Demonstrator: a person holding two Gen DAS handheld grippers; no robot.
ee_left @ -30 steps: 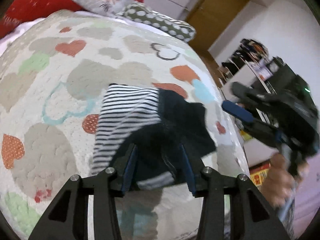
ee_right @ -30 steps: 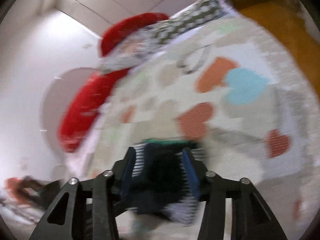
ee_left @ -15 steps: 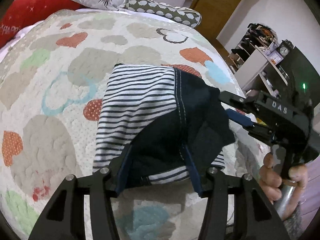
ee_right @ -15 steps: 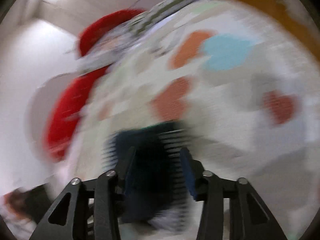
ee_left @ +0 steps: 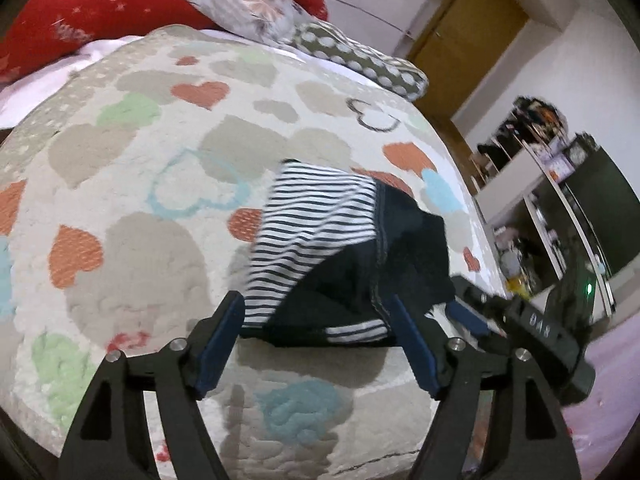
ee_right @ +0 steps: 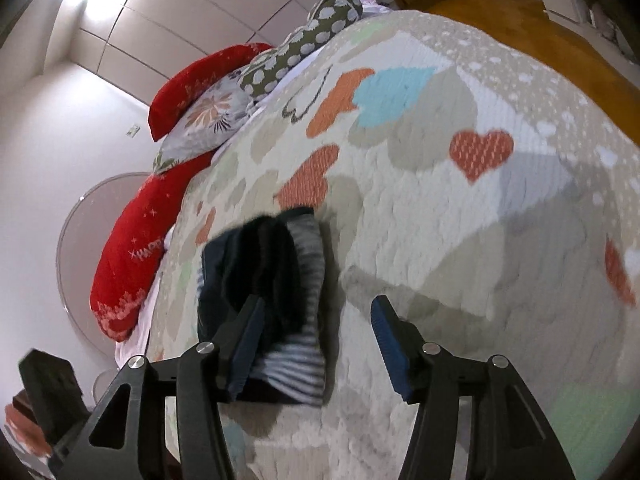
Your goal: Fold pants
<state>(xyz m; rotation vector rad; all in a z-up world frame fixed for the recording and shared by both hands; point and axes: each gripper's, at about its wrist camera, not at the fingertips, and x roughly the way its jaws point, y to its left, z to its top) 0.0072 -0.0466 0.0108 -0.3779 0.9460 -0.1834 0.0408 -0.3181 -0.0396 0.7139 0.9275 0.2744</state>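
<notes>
The pants (ee_left: 340, 248) are small, dark navy with black-and-white striped panels, and lie bunched in a folded heap on the heart-patterned bedspread (ee_left: 140, 200). My left gripper (ee_left: 316, 340) is open, its blue-padded fingers spread either side of the heap's near edge, holding nothing. My right gripper (ee_right: 316, 344) is open and empty; its left finger overlaps the pants (ee_right: 272, 280) in the right wrist view. In the left wrist view the right gripper (ee_left: 472, 320) sits just right of the heap.
Red, floral and dotted pillows (ee_left: 256, 4) lie at the head of the bed. A wooden door (ee_left: 460, 28) and cluttered shelves (ee_left: 532, 184) stand to the right, past the bed's edge. The bed's near edge (ee_left: 320, 460) is just below my left gripper.
Both grippers have opened wider. The right gripper has swung in closer to the heap's right side, and the pants have sunk lower onto the bedspread.
</notes>
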